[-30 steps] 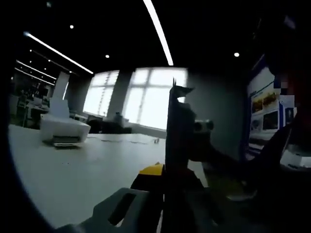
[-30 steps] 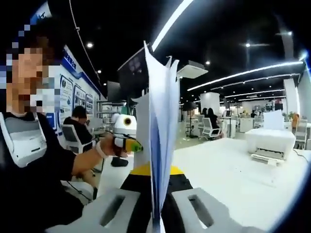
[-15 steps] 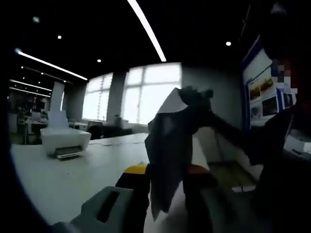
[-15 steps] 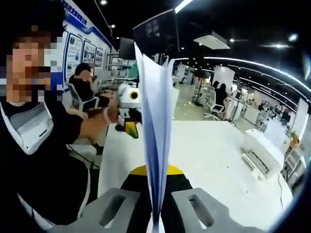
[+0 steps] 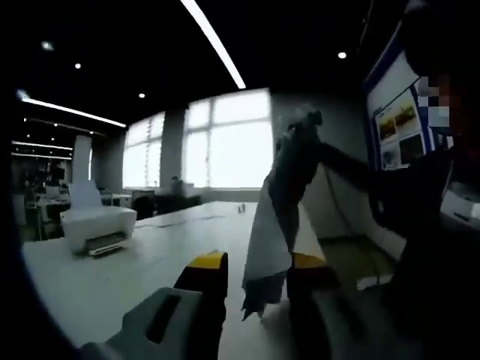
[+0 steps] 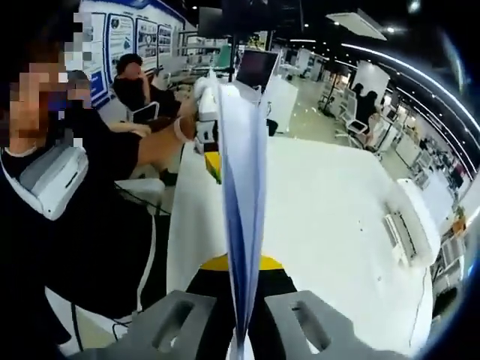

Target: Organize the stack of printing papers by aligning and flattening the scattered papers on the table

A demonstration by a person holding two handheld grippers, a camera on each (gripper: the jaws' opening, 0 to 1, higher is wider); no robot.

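Note:
A stack of white printing papers point(image 6: 241, 217) stands on edge, and my right gripper point(image 6: 240, 281) is shut on its near end above the white table point(image 6: 322, 202). At the stack's far end a person's hand holds my left gripper point(image 6: 204, 97). In the left gripper view the same papers point(image 5: 274, 232) hang dark against the windows, their lower corner dipping into the gap of my left gripper point(image 5: 256, 266). Its jaws stand apart and open, the yellow tips on either side of the sheets. My right gripper point(image 5: 304, 124) grips the papers from the top.
A white printer point(image 5: 97, 225) sits on the far part of the table, also seen as the printer point(image 6: 409, 225) near the right edge. The person point(image 6: 67, 202) stands at the table's left side. Office chairs, desks and other people fill the background.
My left gripper's jaws have opened and the papers have swung out of its grip, now hanging from the right gripper. The right gripper's view has tilted down toward the table.

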